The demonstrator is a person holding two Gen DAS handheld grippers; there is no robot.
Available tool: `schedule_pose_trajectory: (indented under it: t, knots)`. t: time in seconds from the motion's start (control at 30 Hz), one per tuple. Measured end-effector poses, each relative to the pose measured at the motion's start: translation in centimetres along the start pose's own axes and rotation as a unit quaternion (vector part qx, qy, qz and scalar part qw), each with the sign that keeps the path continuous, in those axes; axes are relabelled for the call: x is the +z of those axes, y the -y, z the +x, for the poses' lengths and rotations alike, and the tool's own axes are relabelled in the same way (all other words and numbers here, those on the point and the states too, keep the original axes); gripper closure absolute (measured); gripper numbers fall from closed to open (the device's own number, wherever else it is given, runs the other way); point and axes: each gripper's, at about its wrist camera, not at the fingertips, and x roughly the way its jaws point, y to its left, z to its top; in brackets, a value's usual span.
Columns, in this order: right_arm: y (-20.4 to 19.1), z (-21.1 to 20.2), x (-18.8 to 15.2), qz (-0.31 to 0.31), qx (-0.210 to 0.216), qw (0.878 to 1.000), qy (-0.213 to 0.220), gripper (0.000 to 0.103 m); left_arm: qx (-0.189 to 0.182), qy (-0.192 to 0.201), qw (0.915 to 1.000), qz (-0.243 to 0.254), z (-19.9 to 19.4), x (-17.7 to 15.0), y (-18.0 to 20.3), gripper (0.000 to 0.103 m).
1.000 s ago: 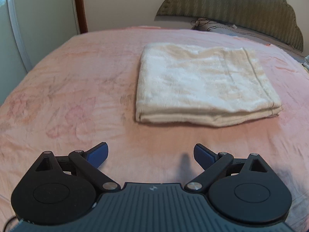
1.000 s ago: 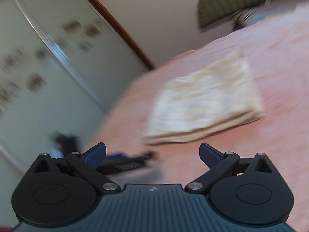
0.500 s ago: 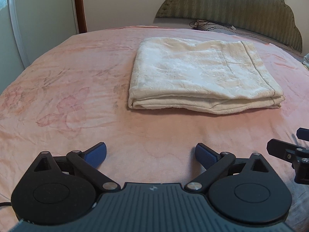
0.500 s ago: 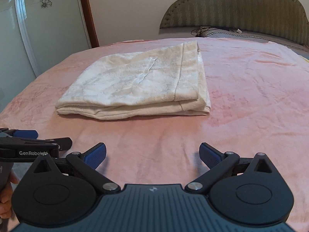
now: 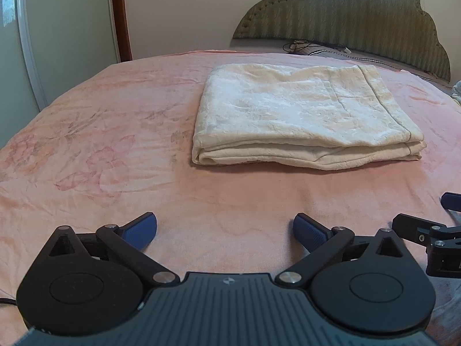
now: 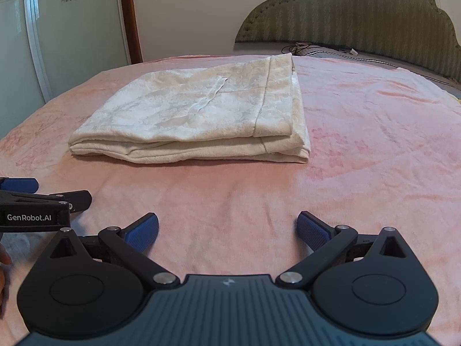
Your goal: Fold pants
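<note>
A: Item one, left gripper. State?

B: Jaws spread wide, blue pads apart at lower centre of its own view, nothing between them. They hang over bare pink bedspread.

A: Item two, right gripper.

B: Same entry: jaws wide, nothing held, pads over bedspread at lower centre of the right view. Each gripper's linkage also shows at the edge of the other's frame, lower right in the left view, lower left in the right view, so the two sit side by side.

A: Item three, the cream pants.

B: Lying in a flat, layered rectangle on the bedspread, centre to upper right of the left view, centre to upper left of the right view. Stacked edges face the cameras. Well apart from both grippers, ahead of them, roughly between their two lines of sight. The fold looks finished, or close to it.

A: Background lots?

B: Green scalloped headboard upper right, a tangle of cable at its foot, flower-printed wardrobe door upper left.

A: Risks from here?

B: If another fold is wanted, a pad pinching only the top layer would peel the stack open. A pad driven in low could catch the plush bedspread along with the cloth and drag both. Uneven lifting by the two grippers would skew the edges.
</note>
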Motion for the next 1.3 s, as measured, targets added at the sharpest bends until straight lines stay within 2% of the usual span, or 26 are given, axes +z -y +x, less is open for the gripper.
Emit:
schedule_pose_trajectory:
  t: [0.27, 0.43, 0.5, 0.63, 1.3]
  knots:
    - [0.1, -0.1, -0.1, 0.003, 0.002, 1.0, 0.003, 0.0, 0.003, 0.012, 0.9999, 0.011, -0.2, -0.1, 0.1, 0.0]
    - [0.8, -1.0, -0.3, 0.025, 0.001, 0.999, 0.027, 0.0, 0.0, 0.013, 0.9999, 0.009, -0.1, -0.2, 0.0, 0.0]
    - [1.0, -0.3, -0.2, 0.031, -0.005, 0.999, 0.007, 0.0, 0.0, 0.013, 0.9999, 0.008, -0.1, -0.2, 0.1, 0.0]
    - [-0.1, 0.1, -0.2, -0.002, -0.029, 1.0, -0.002, 0.0, 0.002, 0.013, 0.9999, 0.009, -0.2, -0.3, 0.2, 0.0]
    - [-0.1, 0.2, -0.2, -0.006, -0.029, 1.0, -0.004, 0.0, -0.007, 0.006, 0.9999, -0.008, 0.0, -0.4, -0.2, 0.0]
